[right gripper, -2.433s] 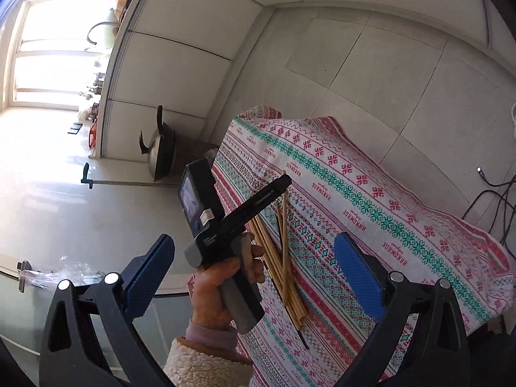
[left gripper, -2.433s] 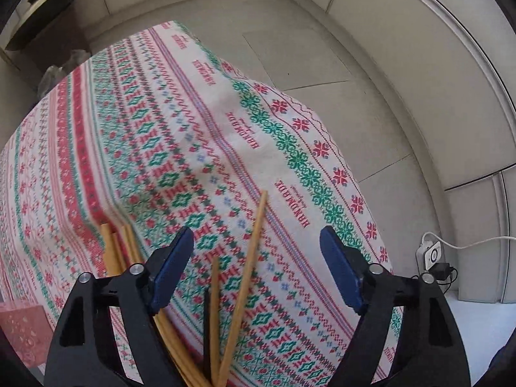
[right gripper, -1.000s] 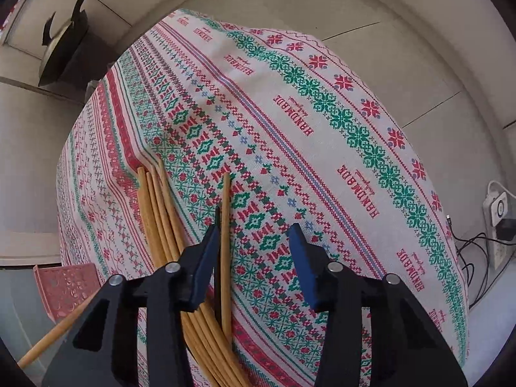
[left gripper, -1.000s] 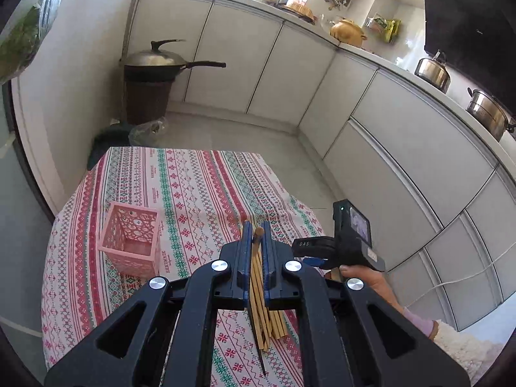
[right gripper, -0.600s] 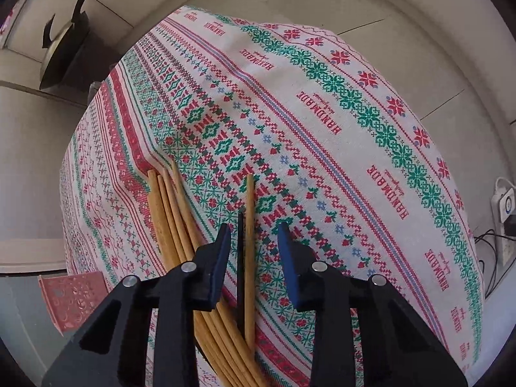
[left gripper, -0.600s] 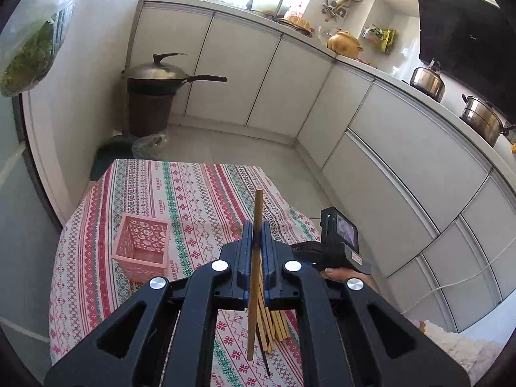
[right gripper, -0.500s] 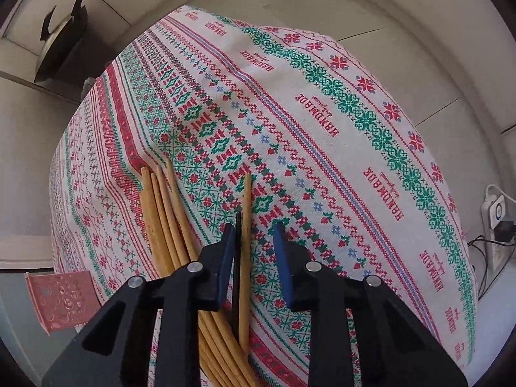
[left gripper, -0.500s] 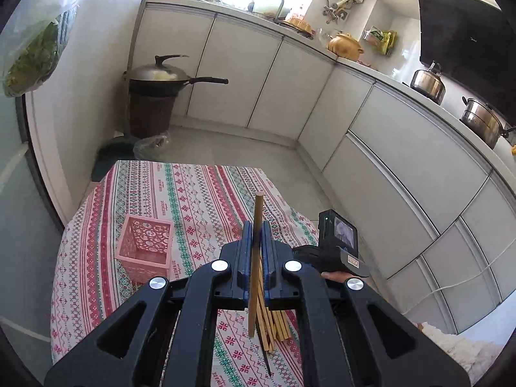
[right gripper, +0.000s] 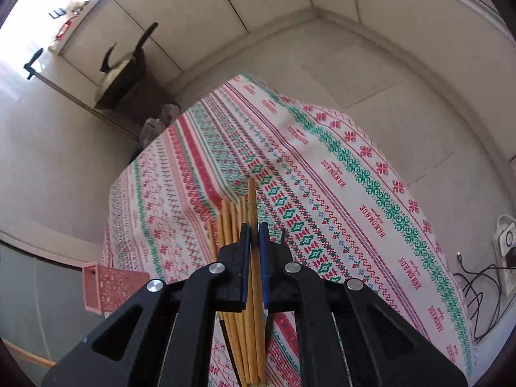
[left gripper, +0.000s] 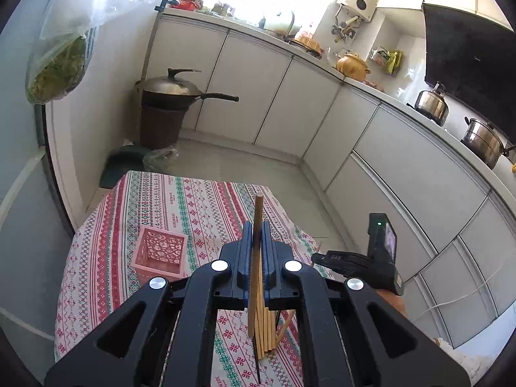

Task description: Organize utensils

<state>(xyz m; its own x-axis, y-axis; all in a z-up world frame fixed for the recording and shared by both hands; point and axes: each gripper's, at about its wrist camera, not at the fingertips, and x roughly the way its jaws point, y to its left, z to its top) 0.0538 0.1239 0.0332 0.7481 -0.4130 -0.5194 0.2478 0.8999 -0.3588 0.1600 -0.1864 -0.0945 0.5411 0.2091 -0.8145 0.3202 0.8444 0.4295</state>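
White kitchen cabinets (left gripper: 274, 103) curve behind a table under a red-and-green patterned cloth (left gripper: 193, 206). Only the left wrist view shows the counter pots, a wok (left gripper: 171, 88) on a bin, and the pink basket (left gripper: 160, 251) whole, ahead-left of the left gripper (left gripper: 255, 251), whose pads pinch one upright tan chopstick (left gripper: 257, 219). The right wrist view alone shows a wall socket (right gripper: 506, 242) and cables. There the right gripper (right gripper: 254, 251) is clamped on another chopstick (right gripper: 252, 206), smooth and pale, above the bundle (right gripper: 230, 222) lying beneath it.
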